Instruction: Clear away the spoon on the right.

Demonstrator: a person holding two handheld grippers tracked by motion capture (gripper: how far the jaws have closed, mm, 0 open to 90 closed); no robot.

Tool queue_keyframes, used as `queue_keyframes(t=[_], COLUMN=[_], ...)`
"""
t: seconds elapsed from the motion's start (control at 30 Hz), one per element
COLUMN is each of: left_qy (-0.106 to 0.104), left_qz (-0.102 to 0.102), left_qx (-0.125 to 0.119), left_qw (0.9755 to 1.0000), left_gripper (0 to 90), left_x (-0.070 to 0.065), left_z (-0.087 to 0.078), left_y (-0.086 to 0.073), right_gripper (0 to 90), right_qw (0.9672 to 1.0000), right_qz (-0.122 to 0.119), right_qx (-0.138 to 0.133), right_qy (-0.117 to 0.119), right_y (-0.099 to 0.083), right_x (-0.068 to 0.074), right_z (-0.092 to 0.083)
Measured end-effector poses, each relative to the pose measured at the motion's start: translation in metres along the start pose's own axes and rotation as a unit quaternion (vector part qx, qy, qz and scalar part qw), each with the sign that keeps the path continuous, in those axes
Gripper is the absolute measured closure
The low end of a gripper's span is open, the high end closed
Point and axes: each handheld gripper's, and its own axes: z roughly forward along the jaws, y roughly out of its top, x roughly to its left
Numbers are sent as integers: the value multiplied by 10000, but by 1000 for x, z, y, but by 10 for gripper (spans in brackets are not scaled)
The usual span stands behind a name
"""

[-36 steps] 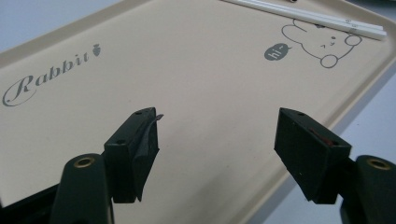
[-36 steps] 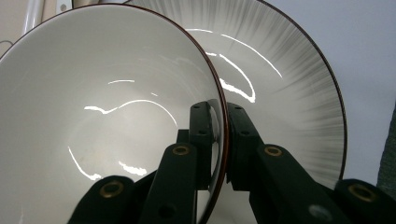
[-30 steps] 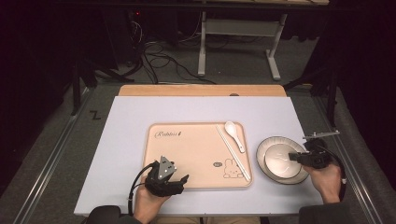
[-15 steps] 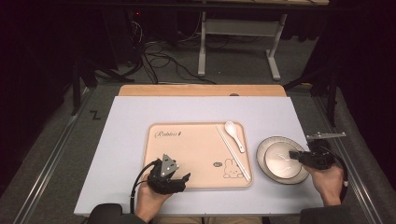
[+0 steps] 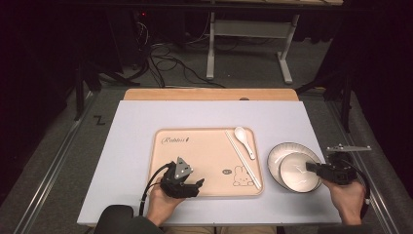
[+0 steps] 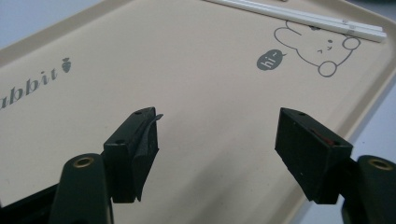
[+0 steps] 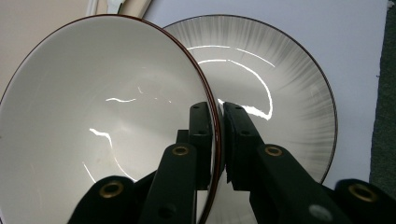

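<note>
A white bowl with a dark rim hangs tilted over a grey-streaked plate at the table's right. My right gripper is shut on the bowl's rim, one jaw inside the bowl and one outside. The plate lies beneath it. My left gripper stands open over the front left part of the beige tray, nothing between its jaws. The tray shows a rabbit drawing.
White chopsticks and a white spoon lie on the tray's right side, and the chopsticks also cross the left gripper view. The table's right edge runs close beside the plate. A wooden strip borders the far edge.
My right gripper has drawn the bowl a little to the right and up, tilting it off the plate's middle. The left gripper has kept still.
</note>
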Motion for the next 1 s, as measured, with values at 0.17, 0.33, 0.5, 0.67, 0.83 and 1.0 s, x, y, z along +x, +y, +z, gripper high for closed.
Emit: queue_keyframes(t=[0.17, 0.33, 0.5, 0.67, 0.83, 1.0], left_qy=[-103, -177, -224, -166, -129, -29], left_qz=[-3, 96, 109, 147, 142, 147], left_qx=[11, 182, 220, 161, -140, -197], left_qw=[9999, 9996, 9994, 9996, 9997, 9997], left_gripper=[303, 301, 301, 304, 312, 314], left_x=[-3, -6, -8, -6, -5, -1], left_z=[4, 13, 15, 14, 8, 1], left_y=[1, -1, -1, 0, 5, 5], right_gripper=[838, 839, 838, 838, 838, 838], right_qw=[10000, 10000, 9999, 9995, 9989, 9978], right_qz=[-45, -78, -96, -210, -324, -541], right_qx=[18, -6, 16, 49, 100, 154], right_qy=[-6, 22, 93, 223, 318, 361], right_y=[-4, -6, -6, -2, 5, 13], right_x=[7, 14, 20, 29, 36, 45], right_z=[-3, -9, -10, -8, -3, 4])
